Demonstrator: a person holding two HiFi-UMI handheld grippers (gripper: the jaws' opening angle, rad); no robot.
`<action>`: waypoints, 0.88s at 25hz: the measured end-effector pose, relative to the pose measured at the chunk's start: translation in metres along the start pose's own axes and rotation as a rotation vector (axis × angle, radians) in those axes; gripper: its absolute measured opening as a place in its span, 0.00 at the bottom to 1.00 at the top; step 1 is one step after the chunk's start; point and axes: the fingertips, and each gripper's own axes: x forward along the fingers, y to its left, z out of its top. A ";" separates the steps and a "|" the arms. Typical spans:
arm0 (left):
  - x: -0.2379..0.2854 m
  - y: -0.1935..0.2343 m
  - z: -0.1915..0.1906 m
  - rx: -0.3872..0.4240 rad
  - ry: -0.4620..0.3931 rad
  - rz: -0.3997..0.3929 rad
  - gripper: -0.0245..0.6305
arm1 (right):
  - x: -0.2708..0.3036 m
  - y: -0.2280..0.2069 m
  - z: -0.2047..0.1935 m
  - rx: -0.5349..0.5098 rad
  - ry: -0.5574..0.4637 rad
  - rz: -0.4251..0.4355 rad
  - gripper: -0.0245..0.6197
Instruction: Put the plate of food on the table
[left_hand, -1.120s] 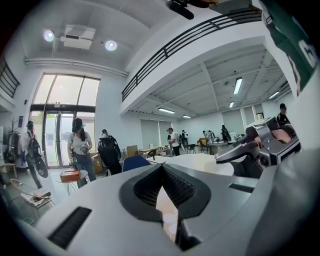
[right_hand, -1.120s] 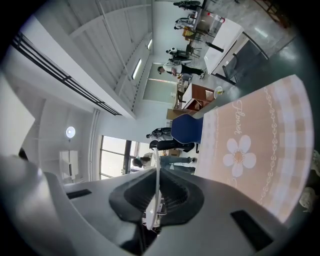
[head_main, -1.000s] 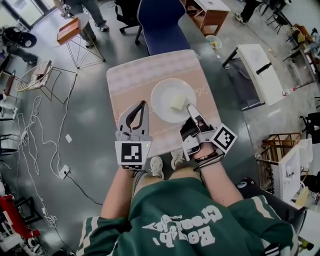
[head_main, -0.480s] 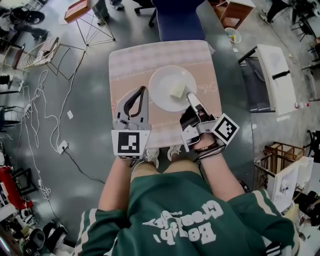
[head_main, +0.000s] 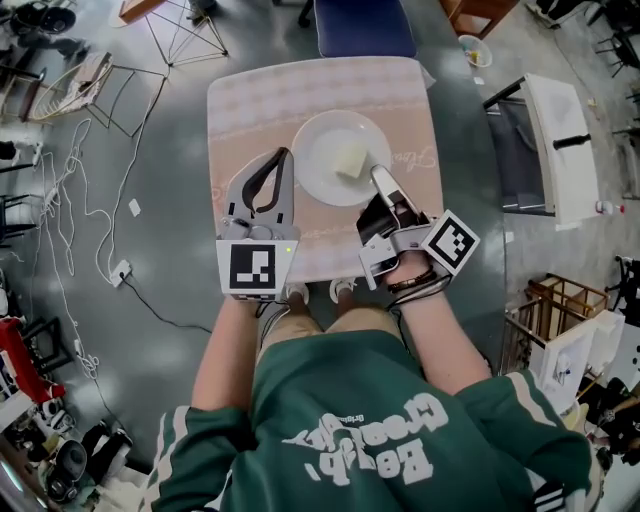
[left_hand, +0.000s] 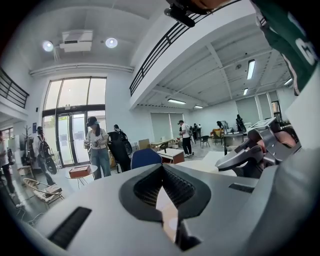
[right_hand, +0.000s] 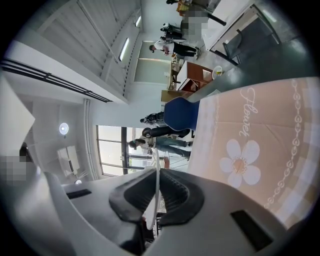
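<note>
A white plate (head_main: 325, 165) with a pale block of food (head_main: 350, 160) hangs over the middle of the table with a pink flowered cloth (head_main: 250, 100); I cannot tell whether it touches the cloth. My right gripper (head_main: 378, 177) is shut on the plate's near right rim. That rim shows edge-on as a thin white line (right_hand: 156, 165) between the right gripper's (right_hand: 156, 174) jaws. My left gripper (head_main: 286, 156) hovers just left of the plate, apart from it. Its tips meet with nothing between them, and only cloth shows through the left gripper's (left_hand: 161, 169) loop.
A blue chair (head_main: 365, 25) stands at the table's far side. A white side table (head_main: 555, 140) is to the right, and cables (head_main: 70, 220) trail over the floor on the left. Several people (left_hand: 97, 145) stand far back in the hall.
Both grippers have moved forward and down over the table, the right one carrying the plate with it. The plate now sits nearer the cloth's middle.
</note>
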 end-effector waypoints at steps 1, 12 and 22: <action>0.002 -0.001 -0.002 -0.001 0.001 -0.004 0.05 | 0.000 -0.002 0.002 0.000 -0.004 -0.002 0.08; 0.011 0.010 -0.035 -0.033 0.025 -0.038 0.05 | 0.015 -0.021 -0.008 0.026 -0.021 -0.031 0.08; 0.020 0.018 -0.074 -0.063 0.062 -0.056 0.05 | 0.026 -0.054 -0.015 0.038 -0.031 -0.076 0.08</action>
